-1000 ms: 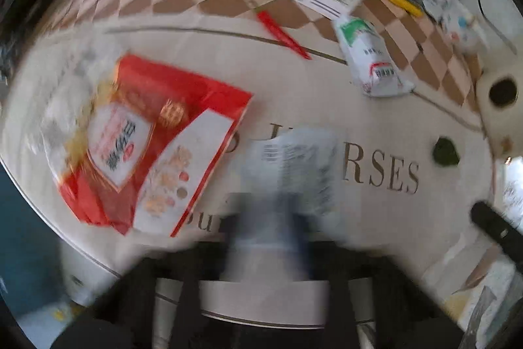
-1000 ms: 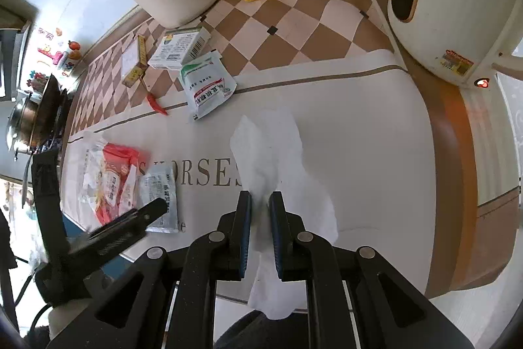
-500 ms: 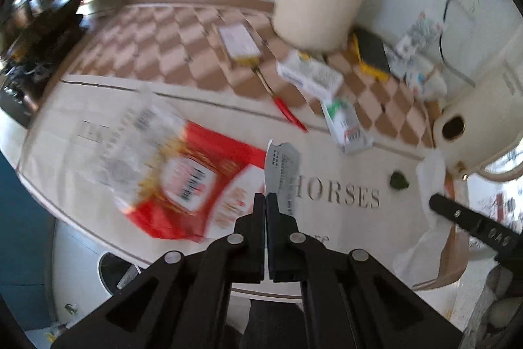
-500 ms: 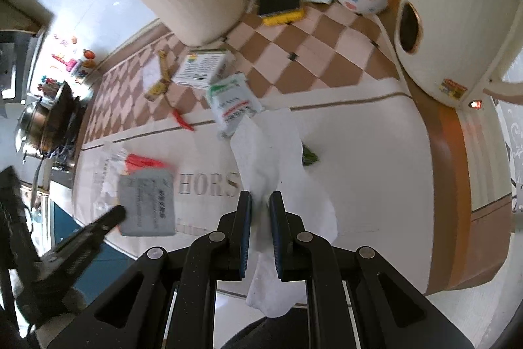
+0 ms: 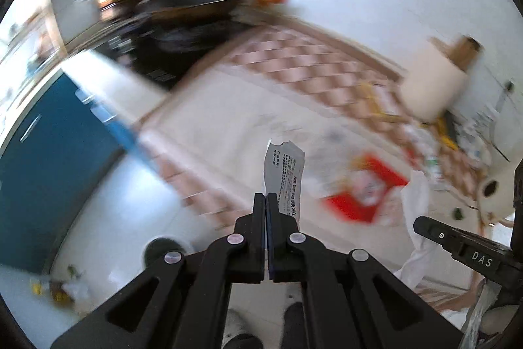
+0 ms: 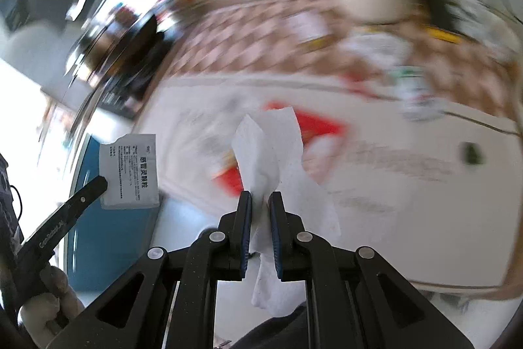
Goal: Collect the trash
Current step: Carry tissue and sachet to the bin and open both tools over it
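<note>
My left gripper (image 5: 265, 197) is shut on a small grey printed sachet (image 5: 285, 175), held in the air off the counter; the sachet also shows in the right wrist view (image 6: 130, 172). My right gripper (image 6: 260, 195) is shut on a white paper tissue (image 6: 271, 149), lifted above the counter; the tissue also shows in the left wrist view (image 5: 416, 218). A red snack packet (image 5: 366, 188) lies on the cream mat (image 5: 228, 120), blurred; it also shows in the right wrist view (image 6: 313, 123).
A white trash bin with a dark opening (image 5: 163, 251) stands on the floor below the left gripper, with scraps (image 5: 59, 290) beside it. A blue cabinet (image 5: 42, 159) is at the left. A cream utensil holder (image 5: 431, 87), boxes and a stove with pans (image 5: 183, 2) line the back.
Both grippers have lifted and swung left away from the counter, carrying the sachet and the tissue. The views now face the counter's left end, the blue cabinet and the floor bin.
</note>
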Demonstrator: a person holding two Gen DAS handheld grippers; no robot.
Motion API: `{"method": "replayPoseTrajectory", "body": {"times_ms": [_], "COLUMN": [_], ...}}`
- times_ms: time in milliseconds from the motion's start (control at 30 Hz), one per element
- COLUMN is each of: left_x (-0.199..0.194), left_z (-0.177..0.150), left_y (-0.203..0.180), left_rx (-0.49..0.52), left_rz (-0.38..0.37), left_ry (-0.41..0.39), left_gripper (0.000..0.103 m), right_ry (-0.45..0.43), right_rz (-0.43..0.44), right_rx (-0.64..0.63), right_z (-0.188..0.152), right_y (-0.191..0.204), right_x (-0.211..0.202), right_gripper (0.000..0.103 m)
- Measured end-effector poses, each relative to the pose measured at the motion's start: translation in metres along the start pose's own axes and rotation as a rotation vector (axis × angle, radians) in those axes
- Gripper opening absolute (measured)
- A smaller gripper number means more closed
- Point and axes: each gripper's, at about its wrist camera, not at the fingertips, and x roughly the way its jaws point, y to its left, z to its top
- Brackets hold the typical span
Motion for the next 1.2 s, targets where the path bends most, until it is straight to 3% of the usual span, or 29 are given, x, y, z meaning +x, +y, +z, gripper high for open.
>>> {"method": "replayPoseTrajectory", "body": {"times_ms": [200,433,667,800,933,1067,1133,1200], "left_x": [0.027,0.145,0.310,0.389,0.437,0.448,0.444,0.434], "left_z": [-0.051,-0.137,-0.241,-0.289,-0.321,-0.343,-0.348,-0.351], "left_y": [0.147,0.278,0.370,0.402,0.423,0.439,0.438,0.436], "left_rx": [-0.189,-0.373,-0.569,-0.609,-0.642,-0.677,-0.655,-0.633], "left_rz": [0.104,0.152,0.112,0.109,0.125,0.134,0.191,0.252], "left_ry": [0.102,0.275,0.382,0.426,0.466,0.478,0.480,0.462], "left_gripper": [0.000,0.000,0.000,0.000,0.001,0.004,0.006,0.036], "right_ry": [0.166,0.386,0.550,0.615,0.673,0.716,0.713,0.715], "right_rz": [0.087,0.134,0.165,0.171,0.148,0.156,0.152,0.137], "right_rx": [-0.178,-0.289,-0.315,-0.365,-0.398,-0.384,-0.399,-0.417], "right_z": [-0.049,-0.138,-0.221,-0.266,-0.301,-0.316,-0.317,-0.316], "right_y": [0.132,0.224,0.226,0.214,0.196,0.185,0.191,0.196], "right_x": [0.100,0.277,0.484,0.600,0.688,0.735,0.746,0.750], "right_gripper": [0.012,0.012,0.012,0.012,0.013,0.013,0.022,0.059]}}
